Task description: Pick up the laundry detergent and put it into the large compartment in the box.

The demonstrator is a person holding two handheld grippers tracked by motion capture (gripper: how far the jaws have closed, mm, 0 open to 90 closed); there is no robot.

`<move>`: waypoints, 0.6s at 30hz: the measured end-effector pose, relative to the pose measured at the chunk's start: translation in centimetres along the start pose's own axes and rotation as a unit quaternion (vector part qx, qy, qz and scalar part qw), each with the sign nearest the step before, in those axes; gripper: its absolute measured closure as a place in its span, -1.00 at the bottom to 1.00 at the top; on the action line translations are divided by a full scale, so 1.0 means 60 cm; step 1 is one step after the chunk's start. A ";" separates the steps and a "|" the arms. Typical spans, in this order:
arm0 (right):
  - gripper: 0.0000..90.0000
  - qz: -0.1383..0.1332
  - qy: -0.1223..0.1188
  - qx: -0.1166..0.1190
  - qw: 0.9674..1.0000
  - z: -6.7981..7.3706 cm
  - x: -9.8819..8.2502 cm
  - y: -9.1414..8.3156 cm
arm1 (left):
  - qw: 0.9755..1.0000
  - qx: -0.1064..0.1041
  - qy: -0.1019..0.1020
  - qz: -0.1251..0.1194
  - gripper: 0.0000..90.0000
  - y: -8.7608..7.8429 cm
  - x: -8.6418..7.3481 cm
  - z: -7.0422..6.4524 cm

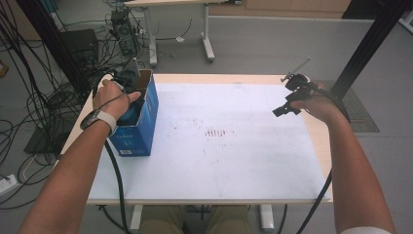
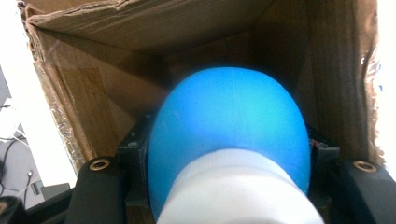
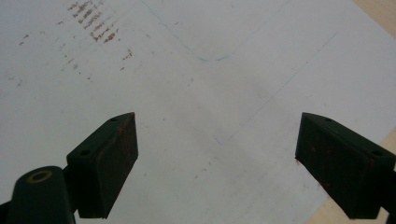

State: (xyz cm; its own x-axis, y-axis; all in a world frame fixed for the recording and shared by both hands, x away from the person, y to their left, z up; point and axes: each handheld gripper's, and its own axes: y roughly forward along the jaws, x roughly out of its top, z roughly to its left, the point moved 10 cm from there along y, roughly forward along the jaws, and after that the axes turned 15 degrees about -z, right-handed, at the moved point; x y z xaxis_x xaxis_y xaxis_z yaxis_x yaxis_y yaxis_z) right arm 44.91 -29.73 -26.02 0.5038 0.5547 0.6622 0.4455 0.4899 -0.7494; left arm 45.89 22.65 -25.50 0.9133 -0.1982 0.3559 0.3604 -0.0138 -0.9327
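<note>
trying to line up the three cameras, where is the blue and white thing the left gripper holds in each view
High view: the blue and white object sits inside the blue cardboard box at the table's left edge, under the left gripper.
Left gripper view: centre and bottom, clamped between the jaws, brown box walls around it.
Right gripper view: not in it.
Shared landmark: the box.

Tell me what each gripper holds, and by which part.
The left gripper is shut on the blue-and-white object, clamping its sides near the white end, inside the blue cardboard box. The right gripper is open over the table, holding nothing.
</note>
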 end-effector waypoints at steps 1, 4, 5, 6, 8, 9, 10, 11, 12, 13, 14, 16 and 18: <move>-0.71 0.000 0.000 0.000 1.000 0.000 0.000 0.000 | 1.000 0.000 0.000 0.000 -0.18 0.000 0.000 0.000; -0.71 0.000 -0.001 -0.001 1.000 0.000 0.000 -0.002 | 1.000 0.000 0.000 -0.001 -0.18 0.000 -0.001 0.000; -0.71 0.000 -0.001 -0.001 1.000 0.000 0.000 -0.002 | 1.000 0.000 0.000 0.000 -0.18 0.000 -0.001 0.000; -0.71 0.000 -0.001 -0.001 1.000 0.000 0.000 -0.002 | 1.000 -0.001 0.002 0.000 -0.18 0.000 -0.001 0.001; -0.71 0.000 -0.001 -0.001 1.000 0.000 -0.001 -0.002 | 1.000 0.000 0.000 -0.001 -0.18 0.000 0.000 0.000; -0.71 0.000 0.000 -0.001 1.000 0.000 -0.002 -0.002 | 1.000 0.001 0.001 0.000 -0.18 0.000 0.000 -0.001; -0.71 0.000 0.001 -0.001 1.000 0.000 -0.003 -0.002 | 1.000 0.001 0.001 -0.001 -0.18 0.000 -0.001 -0.001; -0.71 0.000 0.001 -0.001 1.000 0.000 -0.003 -0.002 | 1.000 0.001 0.000 -0.001 -0.18 0.000 -0.001 -0.002; -0.71 0.000 0.000 -0.002 1.000 0.000 -0.003 -0.002 | 1.000 0.001 0.002 0.000 -0.18 0.000 0.000 -0.001; -0.71 0.000 0.000 -0.002 1.000 -0.001 -0.003 -0.002 | 1.000 0.001 0.001 0.000 -0.18 0.000 0.000 -0.002; -0.71 0.000 0.000 -0.002 1.000 -0.001 -0.003 -0.003 | 1.000 0.001 0.001 0.000 -0.18 0.000 0.000 -0.001; -0.71 0.000 -0.001 -0.002 1.000 -0.001 -0.002 -0.003 | 1.000 0.002 0.001 0.000 -0.18 0.000 0.000 -0.001; -0.71 -0.001 0.000 -0.002 1.000 -0.001 -0.002 -0.003 | 1.000 0.002 0.000 0.000 -0.18 0.000 0.000 -0.001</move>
State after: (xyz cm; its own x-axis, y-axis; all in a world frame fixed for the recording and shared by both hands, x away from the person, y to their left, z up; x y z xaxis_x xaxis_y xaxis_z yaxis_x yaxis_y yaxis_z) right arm 44.81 -29.92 -25.94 0.5024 0.5540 0.6638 0.4490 0.4890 -0.7479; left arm 45.88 22.56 -25.51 0.9132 -0.1991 0.3556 0.3609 -0.0106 -0.9326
